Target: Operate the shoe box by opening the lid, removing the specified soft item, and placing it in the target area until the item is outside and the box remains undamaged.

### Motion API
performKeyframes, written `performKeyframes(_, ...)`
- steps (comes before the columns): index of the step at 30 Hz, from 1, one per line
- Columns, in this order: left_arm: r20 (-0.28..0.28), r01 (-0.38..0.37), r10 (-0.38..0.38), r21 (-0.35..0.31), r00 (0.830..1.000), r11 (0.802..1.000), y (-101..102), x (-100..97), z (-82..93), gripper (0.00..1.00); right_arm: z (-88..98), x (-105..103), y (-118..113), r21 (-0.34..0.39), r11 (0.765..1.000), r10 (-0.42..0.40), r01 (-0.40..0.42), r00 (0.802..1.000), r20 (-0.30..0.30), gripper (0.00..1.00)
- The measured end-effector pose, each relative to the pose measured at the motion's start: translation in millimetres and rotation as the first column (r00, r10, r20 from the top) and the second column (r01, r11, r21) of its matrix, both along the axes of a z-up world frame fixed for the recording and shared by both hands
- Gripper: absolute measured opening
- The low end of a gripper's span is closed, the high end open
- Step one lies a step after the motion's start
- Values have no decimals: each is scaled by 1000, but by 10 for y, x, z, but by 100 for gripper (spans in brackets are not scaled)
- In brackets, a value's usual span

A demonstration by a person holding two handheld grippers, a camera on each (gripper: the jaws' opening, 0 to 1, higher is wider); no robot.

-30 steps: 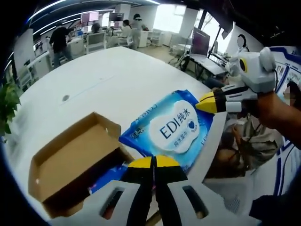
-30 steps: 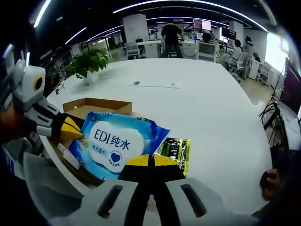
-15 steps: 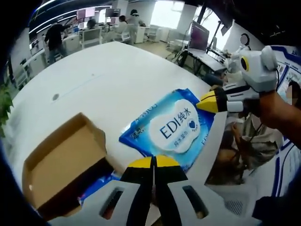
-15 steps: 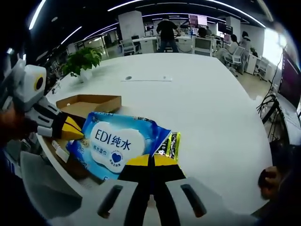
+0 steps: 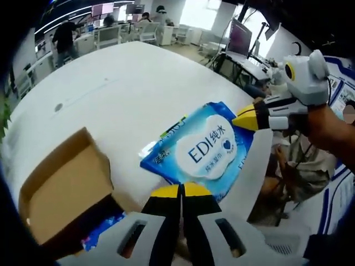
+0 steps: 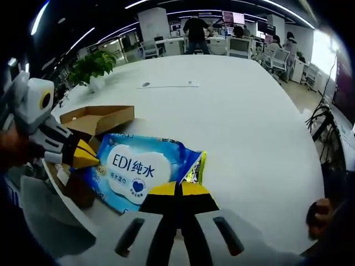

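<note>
while both grippers' jaws clamp the wipes pack, it hides the green packet's label.

At bottom centre the left gripper pinches the near edge of the blue wipes pack; the right gripper grips its right end. The open cardboard box sits lower left, something blue, perhaps packaging, inside.

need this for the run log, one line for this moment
left gripper: shut on wipes pack | right gripper: shut on wipes pack | shoe box: open | pack: above table
</note>
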State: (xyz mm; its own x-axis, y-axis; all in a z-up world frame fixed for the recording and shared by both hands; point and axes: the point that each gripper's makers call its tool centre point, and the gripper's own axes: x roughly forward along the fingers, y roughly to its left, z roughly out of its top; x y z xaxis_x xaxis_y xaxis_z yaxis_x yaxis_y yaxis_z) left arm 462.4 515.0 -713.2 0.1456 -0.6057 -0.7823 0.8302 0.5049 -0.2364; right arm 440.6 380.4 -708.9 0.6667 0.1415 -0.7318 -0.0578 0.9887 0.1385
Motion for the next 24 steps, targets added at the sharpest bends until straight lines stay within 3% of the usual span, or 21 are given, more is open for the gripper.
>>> performKeyframes(24, -6, -28, 28, 26, 1000, 999, -158, 203, -258, 0, -292, 190, -159, 15, 1000, 12, -11, 999, -33, 0)
